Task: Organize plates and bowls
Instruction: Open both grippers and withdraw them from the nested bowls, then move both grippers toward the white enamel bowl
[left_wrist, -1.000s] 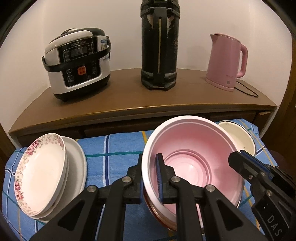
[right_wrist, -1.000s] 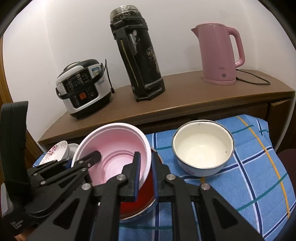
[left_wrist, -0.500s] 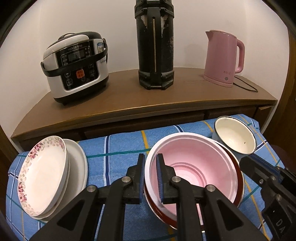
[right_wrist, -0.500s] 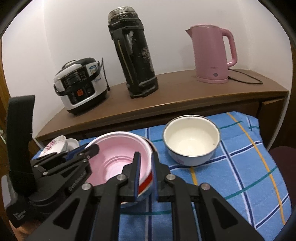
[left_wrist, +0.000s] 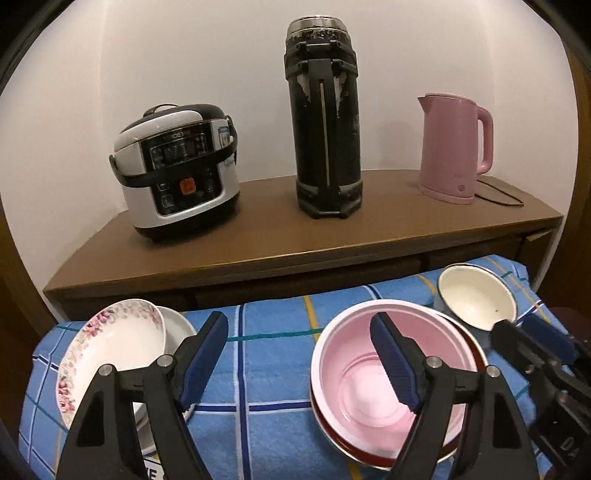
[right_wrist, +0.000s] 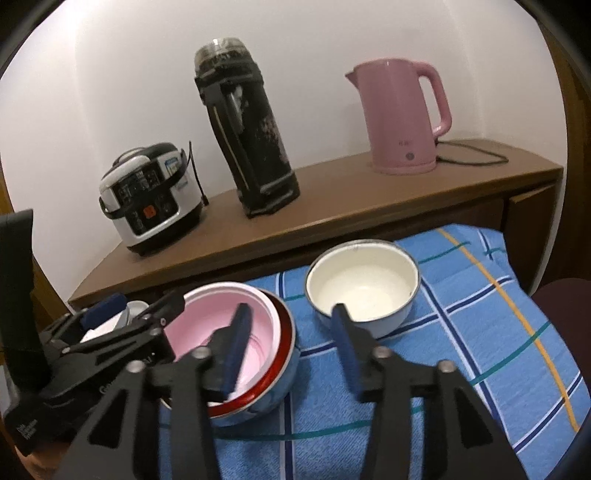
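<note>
Grippers spread wide: we see the left gripper (left_wrist: 299, 354) and right gripper (right_wrist: 290, 345) both empty, the pink bowl (left_wrist: 391, 387) nested in a red-rimmed bowl (right_wrist: 273, 384) at lower centre.

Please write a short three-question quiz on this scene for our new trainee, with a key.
1. True or false: the left tongs are shut on the pink bowl.
2. Multiple choice: the pink bowl sits (A) on the wooden shelf, (B) nested in the red-rimmed bowl, (C) inside the cream enamel bowl.
3. Fill in: the flowered plate rests on a plain ____ plate.

Key: 1 false, both the left and right tongs are open and hold nothing; 2 B; 3 white.
</note>
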